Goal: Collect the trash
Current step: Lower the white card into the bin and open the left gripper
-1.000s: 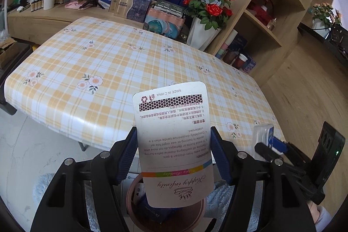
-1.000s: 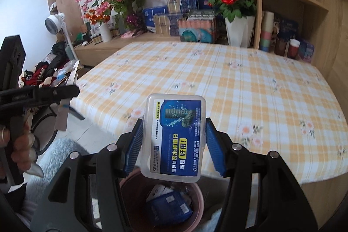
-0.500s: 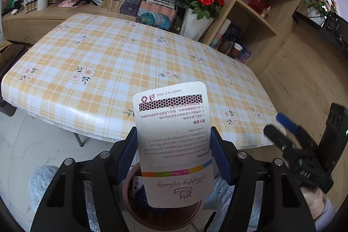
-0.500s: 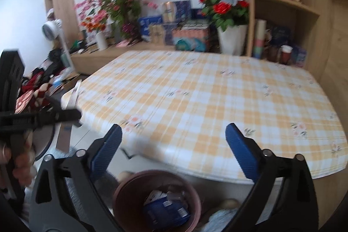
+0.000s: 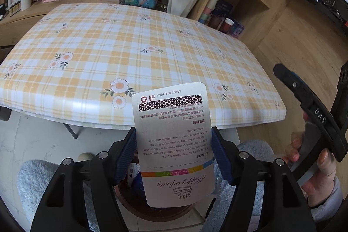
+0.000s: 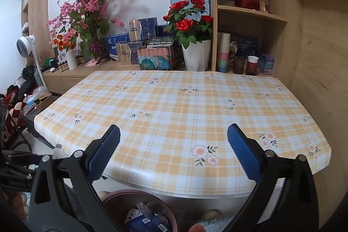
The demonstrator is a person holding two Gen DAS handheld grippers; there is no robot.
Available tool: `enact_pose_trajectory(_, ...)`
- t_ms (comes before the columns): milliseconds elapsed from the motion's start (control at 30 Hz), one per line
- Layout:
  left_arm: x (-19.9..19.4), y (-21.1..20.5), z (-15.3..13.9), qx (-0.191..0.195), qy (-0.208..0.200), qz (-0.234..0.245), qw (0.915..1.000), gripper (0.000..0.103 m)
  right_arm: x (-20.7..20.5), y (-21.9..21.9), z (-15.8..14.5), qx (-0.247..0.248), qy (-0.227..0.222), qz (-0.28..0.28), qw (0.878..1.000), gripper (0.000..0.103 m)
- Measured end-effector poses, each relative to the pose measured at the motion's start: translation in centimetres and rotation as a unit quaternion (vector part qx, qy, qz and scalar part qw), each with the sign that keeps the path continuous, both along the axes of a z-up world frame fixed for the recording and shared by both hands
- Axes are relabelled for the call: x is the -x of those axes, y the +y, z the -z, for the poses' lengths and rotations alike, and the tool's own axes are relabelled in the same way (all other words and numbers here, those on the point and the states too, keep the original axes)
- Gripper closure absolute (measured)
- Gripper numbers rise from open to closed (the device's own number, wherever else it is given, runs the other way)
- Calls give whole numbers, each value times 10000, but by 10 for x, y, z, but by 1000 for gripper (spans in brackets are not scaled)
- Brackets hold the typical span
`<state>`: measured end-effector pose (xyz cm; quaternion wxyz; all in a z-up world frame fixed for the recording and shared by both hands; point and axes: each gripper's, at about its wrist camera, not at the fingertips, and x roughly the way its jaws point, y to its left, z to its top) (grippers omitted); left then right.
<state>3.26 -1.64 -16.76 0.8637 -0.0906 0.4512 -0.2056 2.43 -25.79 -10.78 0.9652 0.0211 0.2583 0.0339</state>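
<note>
Glossy white card stock, printed with candle warnings, is what my left gripper point(image 5: 174, 158) holds: the packaging card point(image 5: 174, 145) stands upright between the blue ribbed pads point(image 5: 126, 158), which press on its two long edges about midway up. It hangs directly over the brown waste bin point(image 5: 139, 208) on the floor, just off the near edge of the table point(image 5: 130, 47) with its yellow plaid cloth.

Handling, as I judge it: the card is very light, thin and stiff enough to stand unsupported, but it would bow if squeezed harder across its width. The surface looks slick, so an edge grip like this one is the sound hold; a hold on the flat faces would risk a slip. It is not fragile.

My right gripper point(image 6: 174, 156) has its jaws spread wide, having just opened, with nothing between them. It points over the near table edge, and the same bin point(image 6: 113, 195) shows below it with blue packaging point(image 6: 143, 221) already inside.

No trash is visible on the tabletop. I assess the remaining step as simple: part the left pads and let the card fall.
</note>
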Motion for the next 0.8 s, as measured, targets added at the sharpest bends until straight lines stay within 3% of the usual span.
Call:
enact_pose_trajectory(200, 2, -16, 19, 84, 415, 292, 9987, 33, -1, -2, 9, -7, 104, -27, 9999, 6)
enact_pose_trajectory(300, 1, -18, 24, 17, 478, 302, 9984, 26, -1, -2, 13, -22, 170, -34, 9998, 6)
enact_pose_trajectory(433, -1, -15, 26, -18, 504, 216, 9985, 26, 0, -3, 16, -76, 206, -30, 9998, 6)
enact_pose_trajectory(567, -4, -10, 23, -132, 411, 72, 9990, 25, 1, -2, 16, -46, 201, -35, 9998, 6)
enact_pose_trajectory(800, -12, 1, -11, -440, -186, -173, 9987, 8, 1, 6, -6, 107, 81, -222, 9997, 6)
